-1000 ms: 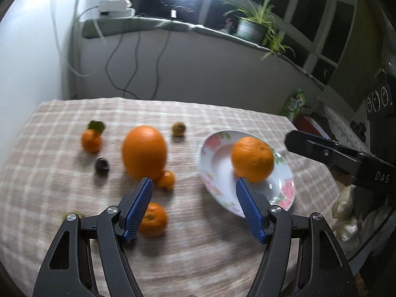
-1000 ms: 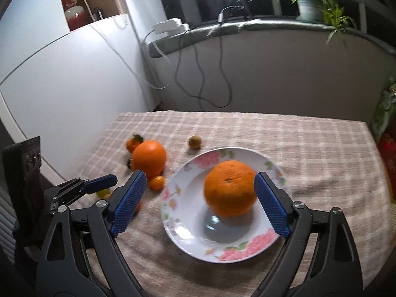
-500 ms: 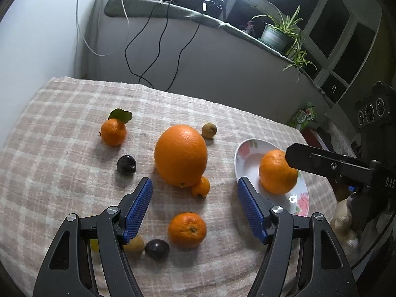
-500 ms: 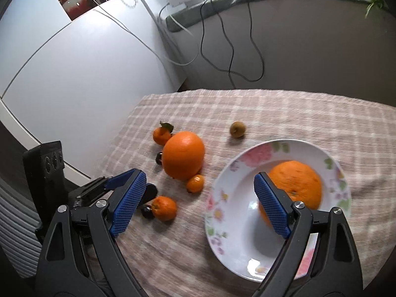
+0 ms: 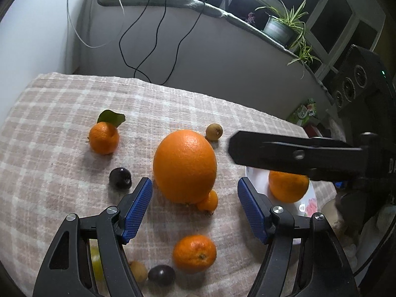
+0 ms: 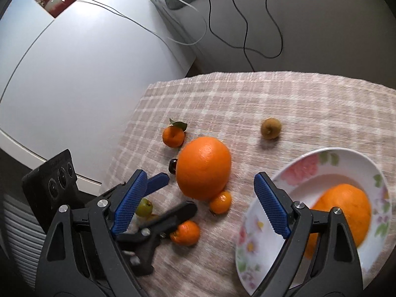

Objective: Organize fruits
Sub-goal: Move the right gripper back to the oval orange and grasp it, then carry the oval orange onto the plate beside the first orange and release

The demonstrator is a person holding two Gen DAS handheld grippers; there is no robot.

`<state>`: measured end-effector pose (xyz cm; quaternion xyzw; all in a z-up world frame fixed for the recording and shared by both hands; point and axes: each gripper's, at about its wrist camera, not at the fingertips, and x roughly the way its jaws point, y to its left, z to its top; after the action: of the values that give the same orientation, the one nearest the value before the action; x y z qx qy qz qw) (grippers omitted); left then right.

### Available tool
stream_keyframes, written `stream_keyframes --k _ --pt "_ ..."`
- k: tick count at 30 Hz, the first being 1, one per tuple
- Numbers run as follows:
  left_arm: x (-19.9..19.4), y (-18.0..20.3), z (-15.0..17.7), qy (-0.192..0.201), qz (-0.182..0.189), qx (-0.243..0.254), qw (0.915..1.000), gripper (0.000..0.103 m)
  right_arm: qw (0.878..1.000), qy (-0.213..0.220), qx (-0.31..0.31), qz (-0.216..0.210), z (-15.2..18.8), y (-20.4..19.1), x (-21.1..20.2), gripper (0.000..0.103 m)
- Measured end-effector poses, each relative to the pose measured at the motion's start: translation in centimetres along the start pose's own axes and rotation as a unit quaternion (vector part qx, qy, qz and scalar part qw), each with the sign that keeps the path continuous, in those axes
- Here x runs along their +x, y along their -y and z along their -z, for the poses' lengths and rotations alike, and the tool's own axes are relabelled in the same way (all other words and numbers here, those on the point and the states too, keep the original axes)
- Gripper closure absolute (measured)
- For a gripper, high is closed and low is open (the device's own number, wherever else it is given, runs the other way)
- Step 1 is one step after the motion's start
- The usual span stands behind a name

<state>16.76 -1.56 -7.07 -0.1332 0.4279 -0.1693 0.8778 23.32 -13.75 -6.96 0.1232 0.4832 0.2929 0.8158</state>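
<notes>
Your left tool [image 5: 194,208] is spread wide with nothing between its blue pads, hanging over the checked cloth of the worktop [image 5: 61,104] and pointing at the big orange [image 5: 185,165]. That orange sits mid-cloth, with a tiny kumquat-sized fruit [image 5: 209,201] tucked against its near side. Your right tool [image 6: 198,203] has its jaws parted too, just easing a touch narrower, gripping nothing (one finger sits over the plate rim in that view). On the flowered plate [image 6: 321,159], off to the right, rests one orange [image 6: 346,205].

Scattered around you: a mandarin with a green leaf [image 5: 104,137] at the far left, a dark plum [image 5: 120,178] nearer, a small brownish fruit [image 5: 214,131] behind the big orange, and a mandarin [image 5: 194,252] close in front of your left tool. Beside that, another dark plum [image 5: 161,275] and a small tan fruit [image 5: 138,269].
</notes>
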Motion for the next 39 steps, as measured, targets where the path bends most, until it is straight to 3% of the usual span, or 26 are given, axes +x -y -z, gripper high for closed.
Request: stream_keyframes --k 11,19,26,39 --pt "1.2 -1.1 -1.0 -0.010 0.004 -0.011 0.9999 0.032 0.999 -0.043 0.015 0.014 -1.2 0.9 4.0 0.031" --pt "2.6 -1.4 -1.1 -0.030 0.007 -0.020 0.9993 0.032 0.998 -0.053 0.020 0.001 -1.5 1.0 5.0 0.032" --pt "2.9 -1.6 -1.2 -0.026 0.001 -0.021 0.9994 0.039 0.998 -0.053 0.033 -0.012 -1.4 1.1 5.4 0.036" --pt "1.3 -0.4 -0.9 -0.004 -0.015 -0.004 0.9999 0.038 0.998 -0.034 0.039 -0.029 -1.1 0.7 3.4 0.037"
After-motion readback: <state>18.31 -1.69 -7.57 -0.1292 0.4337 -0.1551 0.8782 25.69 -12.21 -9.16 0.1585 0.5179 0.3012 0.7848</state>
